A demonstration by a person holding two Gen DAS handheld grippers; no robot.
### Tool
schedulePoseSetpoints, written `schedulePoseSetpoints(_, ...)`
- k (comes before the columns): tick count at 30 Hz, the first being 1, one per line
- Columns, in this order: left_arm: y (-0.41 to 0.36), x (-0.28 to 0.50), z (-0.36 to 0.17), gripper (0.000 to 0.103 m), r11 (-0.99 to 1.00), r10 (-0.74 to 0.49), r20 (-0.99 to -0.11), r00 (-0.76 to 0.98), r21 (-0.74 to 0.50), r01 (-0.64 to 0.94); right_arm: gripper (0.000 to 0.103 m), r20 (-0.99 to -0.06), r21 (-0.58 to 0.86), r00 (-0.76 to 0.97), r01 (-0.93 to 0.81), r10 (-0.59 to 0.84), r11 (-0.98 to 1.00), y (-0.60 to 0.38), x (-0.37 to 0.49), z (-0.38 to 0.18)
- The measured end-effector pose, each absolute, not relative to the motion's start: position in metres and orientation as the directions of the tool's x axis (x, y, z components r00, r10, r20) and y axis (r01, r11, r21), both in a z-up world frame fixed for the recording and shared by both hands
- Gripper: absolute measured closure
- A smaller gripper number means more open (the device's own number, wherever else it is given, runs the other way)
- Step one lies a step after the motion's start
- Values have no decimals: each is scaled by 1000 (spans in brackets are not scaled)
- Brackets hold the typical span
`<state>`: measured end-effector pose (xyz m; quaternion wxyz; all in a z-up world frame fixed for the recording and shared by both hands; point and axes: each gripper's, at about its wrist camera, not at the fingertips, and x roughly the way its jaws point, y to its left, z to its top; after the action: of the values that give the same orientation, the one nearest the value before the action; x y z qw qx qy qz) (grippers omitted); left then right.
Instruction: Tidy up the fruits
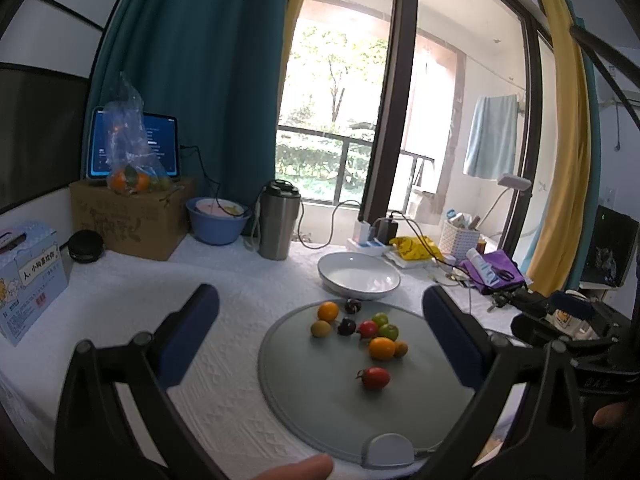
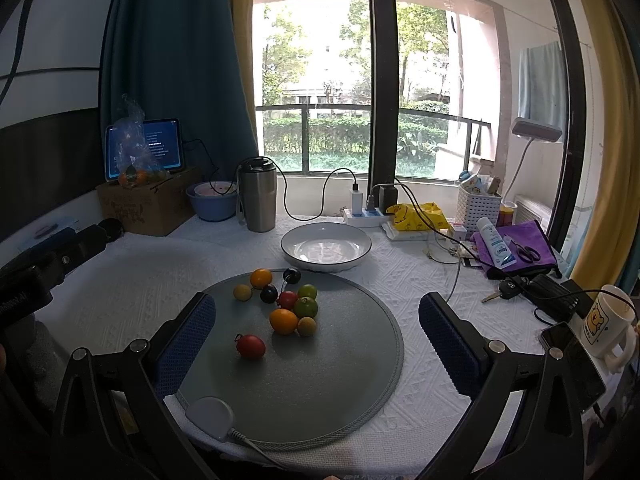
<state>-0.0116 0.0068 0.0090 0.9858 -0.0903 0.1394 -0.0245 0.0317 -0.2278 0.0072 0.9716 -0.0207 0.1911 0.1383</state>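
With both the left gripper and right gripper spread and empty, we judge the red tomato light, smooth and squashable, best pinched gently across its middle.

Tall window with dark frames and bright daylight, teal curtain to its left, yellow curtain to its right, balcony railing and trees beyond it, white-clothed table below it

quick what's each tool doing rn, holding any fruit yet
Left tool: open, holding nothing, above the grey round mat.
Right tool: open, holding nothing, above the same mat.
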Motion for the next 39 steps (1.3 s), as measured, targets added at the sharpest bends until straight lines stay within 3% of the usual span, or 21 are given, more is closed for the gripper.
schedulePoseSetpoints(39,-3,-1,7,0,987,-92,-307,947,-153,47,0,-370,22,891,-273,262,962,-234,31,12)
